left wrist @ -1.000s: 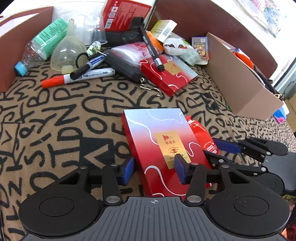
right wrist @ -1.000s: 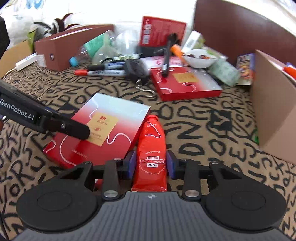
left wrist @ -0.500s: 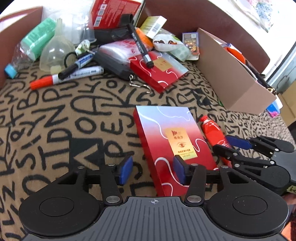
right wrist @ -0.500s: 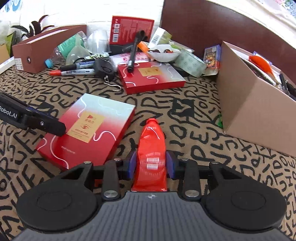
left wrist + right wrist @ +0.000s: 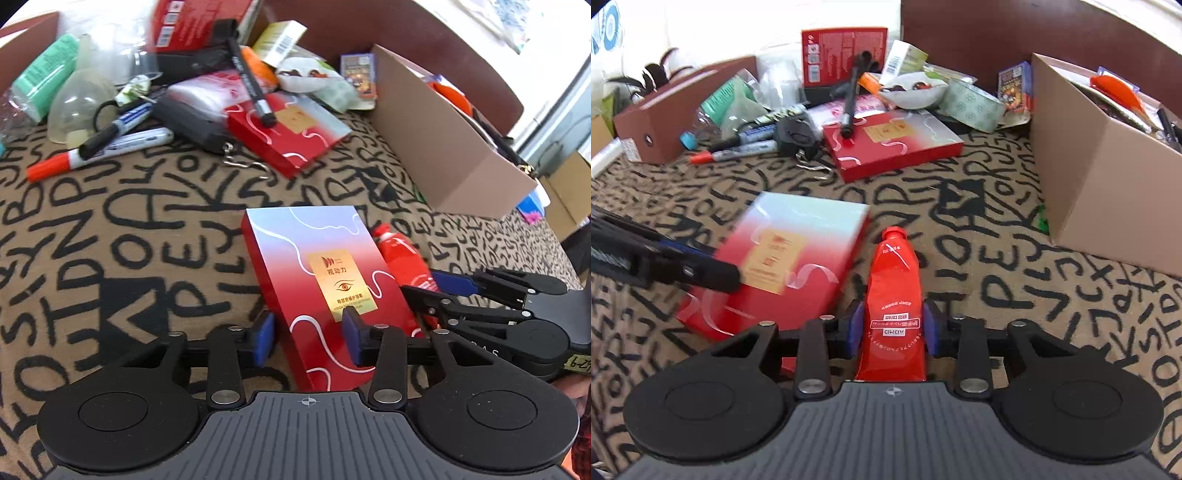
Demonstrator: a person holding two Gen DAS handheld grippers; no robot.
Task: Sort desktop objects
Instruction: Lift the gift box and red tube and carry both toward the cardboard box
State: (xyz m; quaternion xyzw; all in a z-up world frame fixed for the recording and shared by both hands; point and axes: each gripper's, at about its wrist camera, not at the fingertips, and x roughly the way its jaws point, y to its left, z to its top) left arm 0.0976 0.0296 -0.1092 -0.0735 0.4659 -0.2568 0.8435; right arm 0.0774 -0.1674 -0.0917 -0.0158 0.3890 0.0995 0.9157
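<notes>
Two grips are in hand: the right hand-held gripper (image 5: 893, 328) pinches a red tube (image 5: 894, 295) lying on the worktop (image 5: 960, 229), while the left hand-held gripper (image 5: 308, 334) is closing astride the flat box's (image 5: 321, 280) edge. Seat both squarely, then lift toward the far carton (image 5: 1100, 177).

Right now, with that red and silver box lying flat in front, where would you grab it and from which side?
Probably across its near end, coming from the near side. The red and silver box lies flat, too wide for the closing left gripper, whose pads sit one beside it, one above the lid. Its left edge is open; the red tube crowds the right.
</notes>
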